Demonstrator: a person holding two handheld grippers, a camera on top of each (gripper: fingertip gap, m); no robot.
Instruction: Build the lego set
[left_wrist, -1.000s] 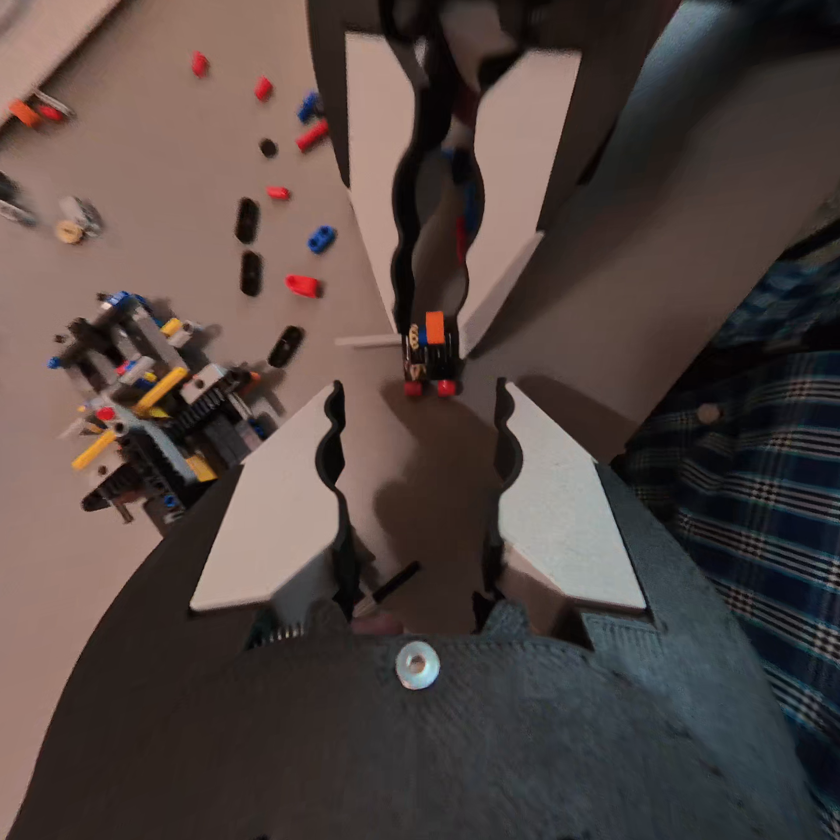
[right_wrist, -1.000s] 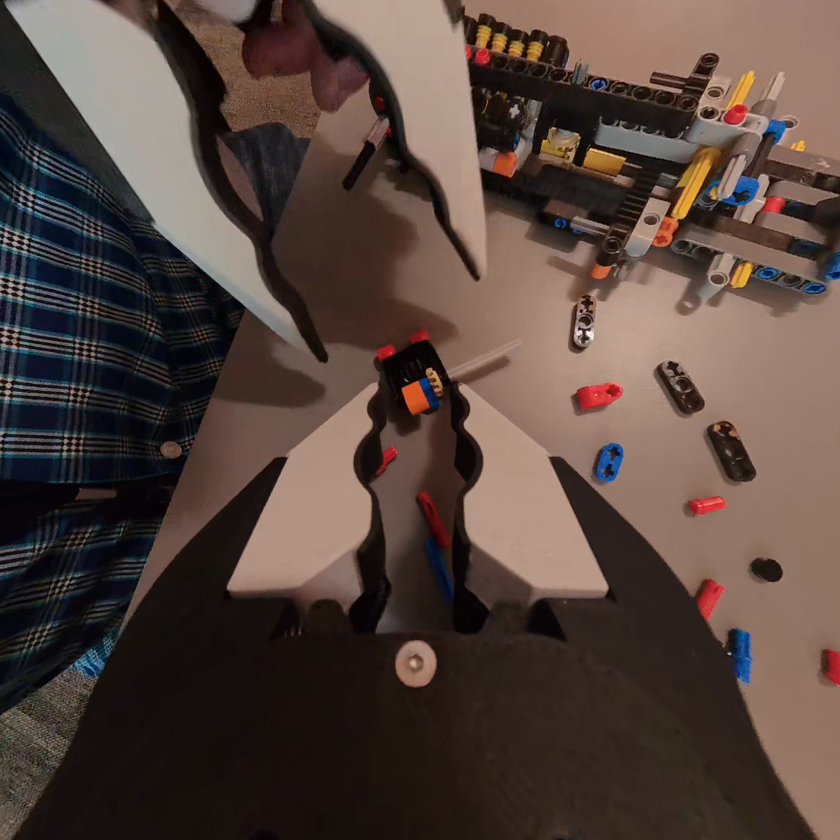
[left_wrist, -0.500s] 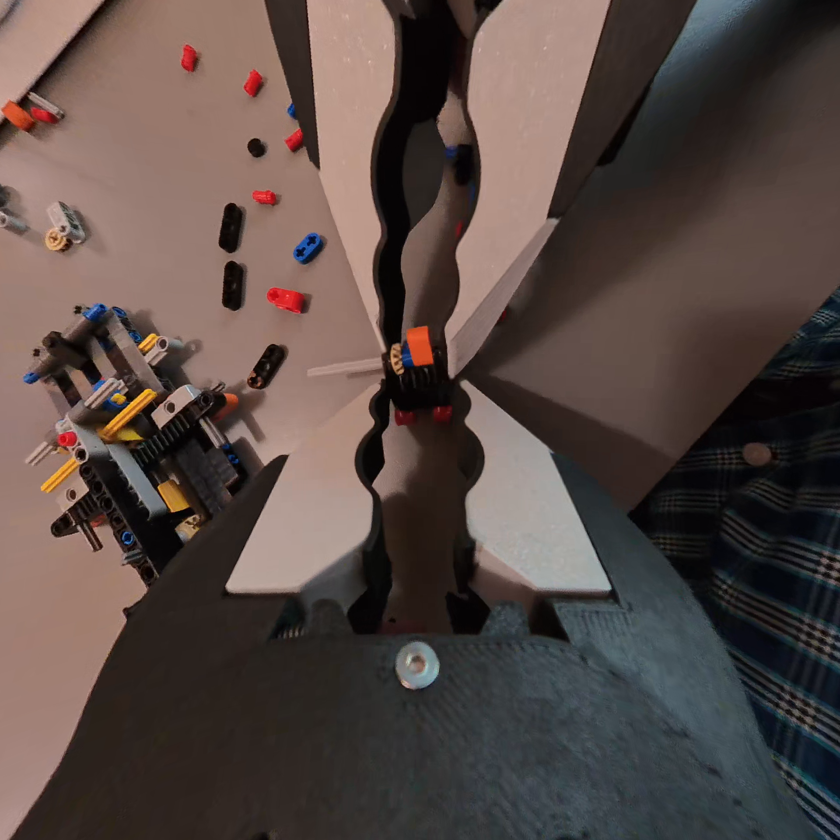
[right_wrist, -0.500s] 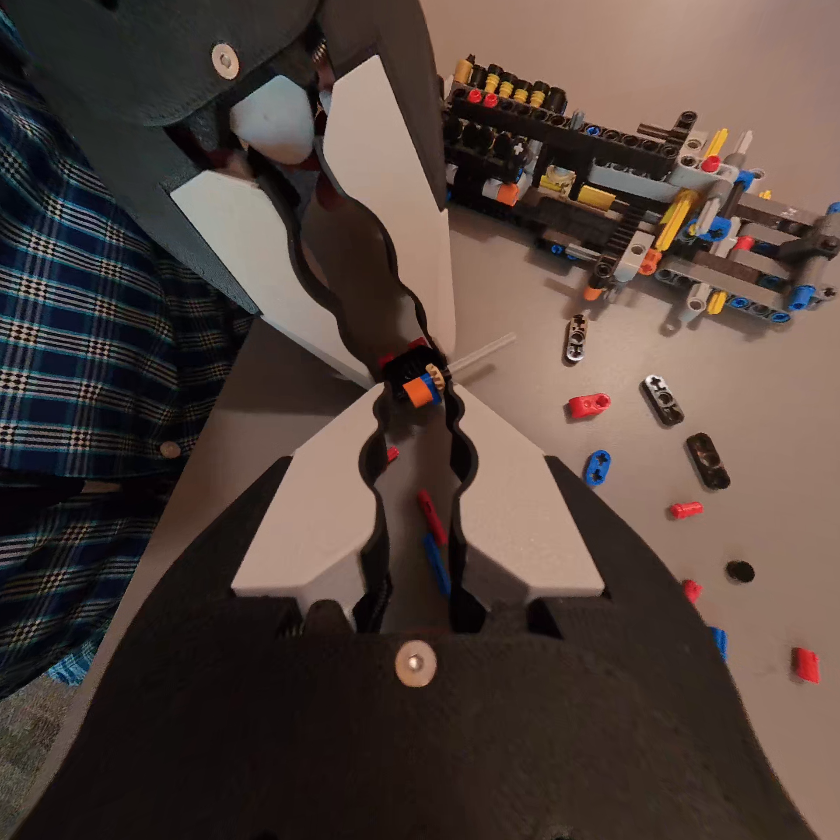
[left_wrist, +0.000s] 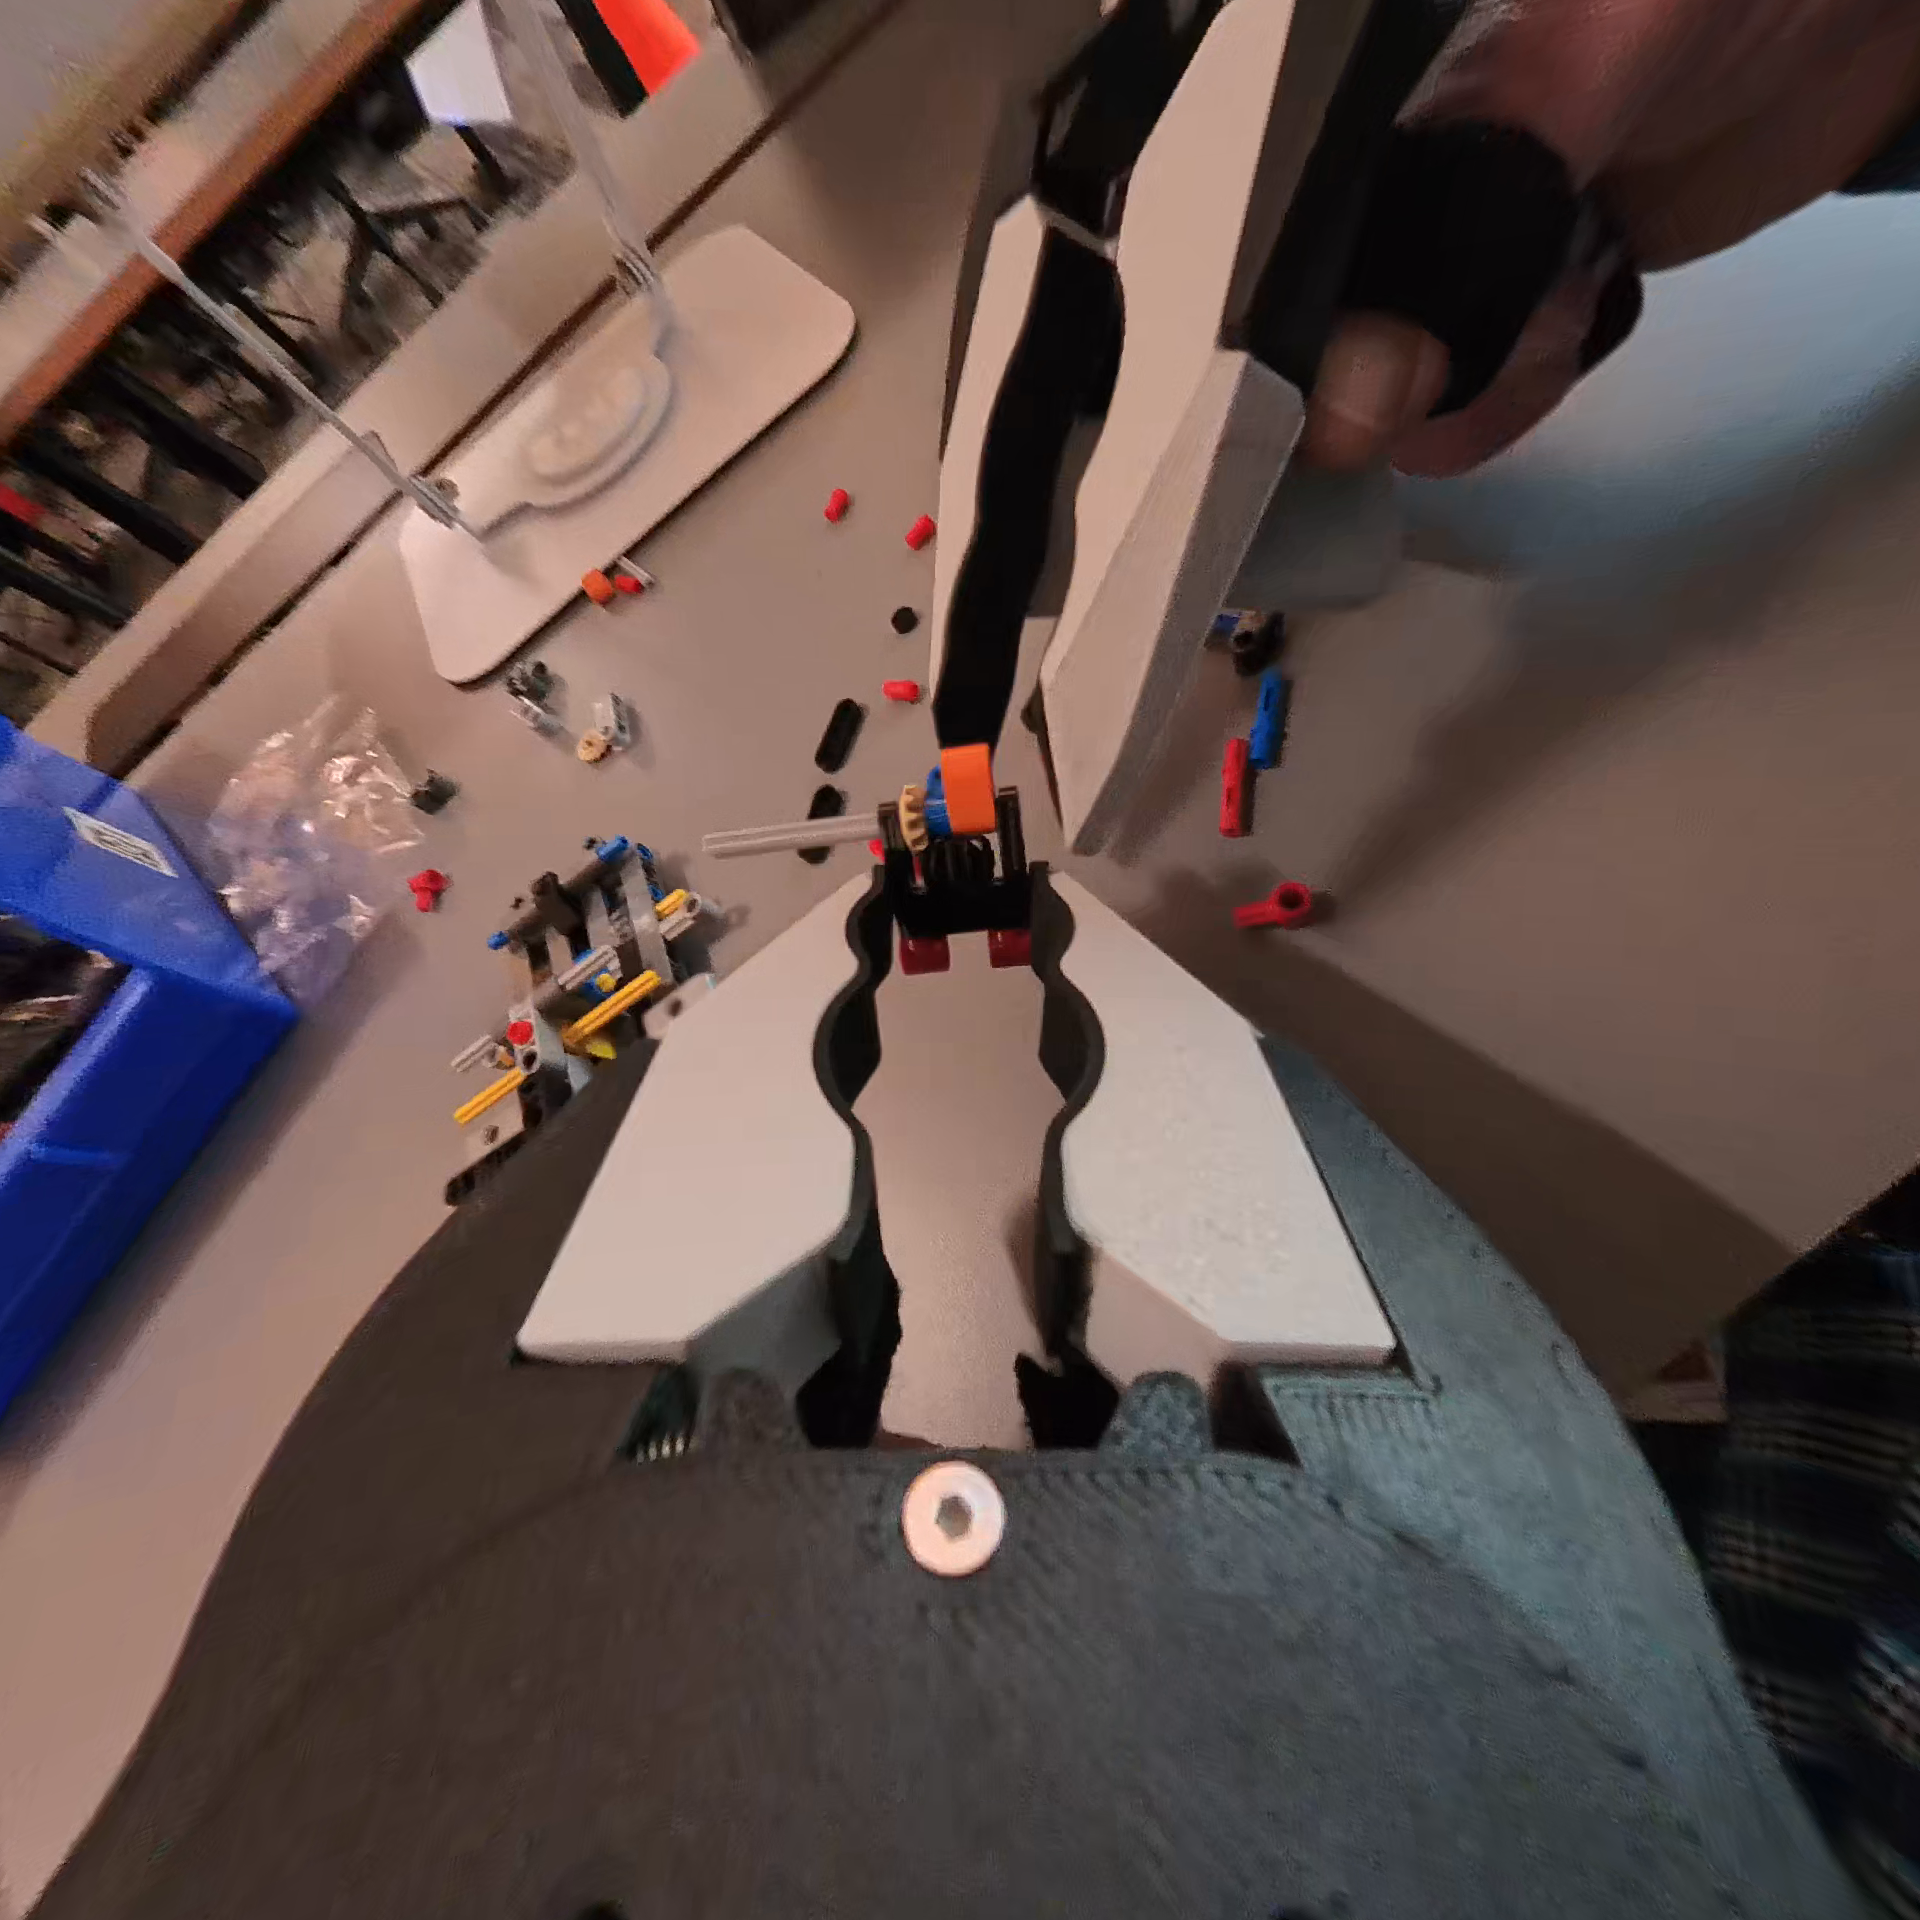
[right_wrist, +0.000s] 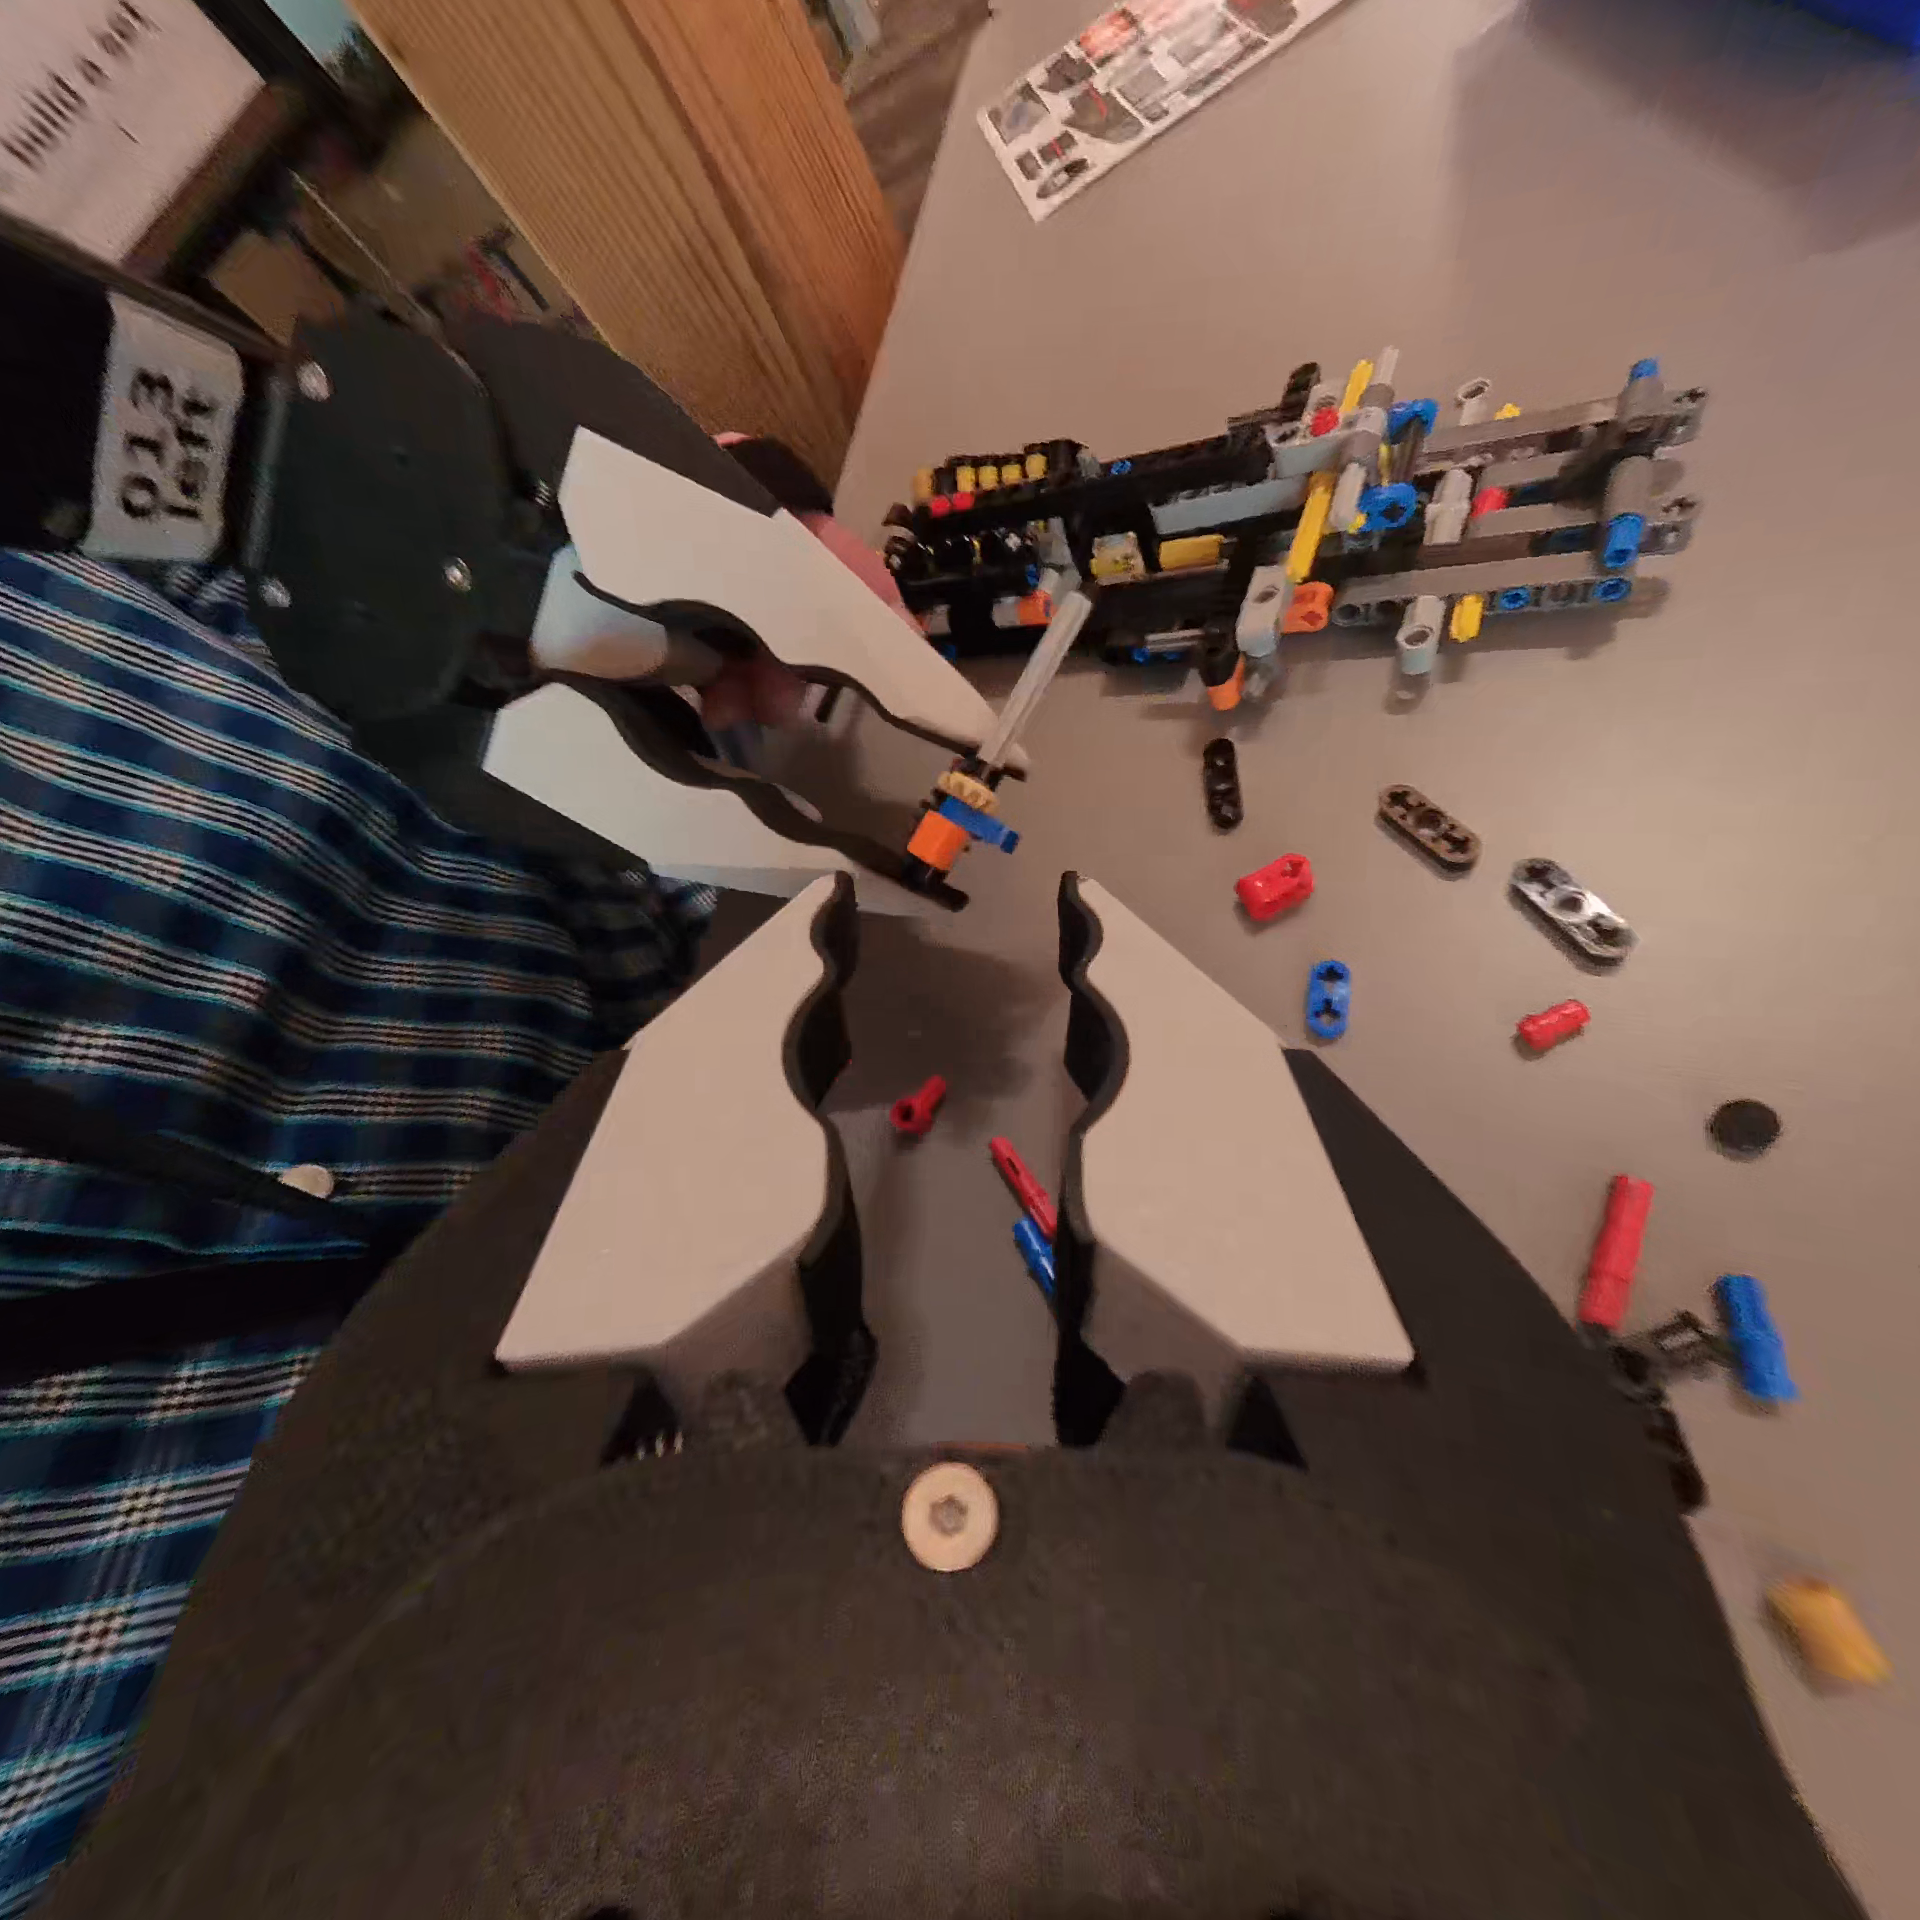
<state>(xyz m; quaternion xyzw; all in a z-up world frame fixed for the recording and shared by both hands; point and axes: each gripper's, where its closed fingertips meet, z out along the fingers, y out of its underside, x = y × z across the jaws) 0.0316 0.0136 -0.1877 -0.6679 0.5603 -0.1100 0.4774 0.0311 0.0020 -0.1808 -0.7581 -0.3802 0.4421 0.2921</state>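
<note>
A small sub-assembly (left_wrist: 951, 831) has a black frame with two red pins, an orange bush, a blue piece, a tan gear and a grey axle. My left gripper (left_wrist: 961, 896) is shut on its black frame and holds it above the grey table (right_wrist: 1351, 260). In the right wrist view the sub-assembly (right_wrist: 951, 821) sits at the left gripper's tips, axle pointing up. My right gripper (right_wrist: 956, 899) is open and empty just below it. The large long build (right_wrist: 1299, 520) lies on the table behind; it also shows in the left wrist view (left_wrist: 592, 977).
Loose red, blue and black pieces lie to the right, such as a red connector (right_wrist: 1273, 885) and a black beam (right_wrist: 1429, 826). A blue bin (left_wrist: 104, 1039), a plastic bag (left_wrist: 312, 821) and a white stand base (left_wrist: 623, 436) are on the left. An instruction sheet (right_wrist: 1132, 83) lies far back. The tips of both grippers are at nearly the same place. About 5 cm separates my right fingertips from the red connector (right_wrist: 1273, 885).
The left gripper closed on the sub-assembly that the right gripper held. The right gripper then opened and drew back. The left gripper has lifted and tilted the piece.
</note>
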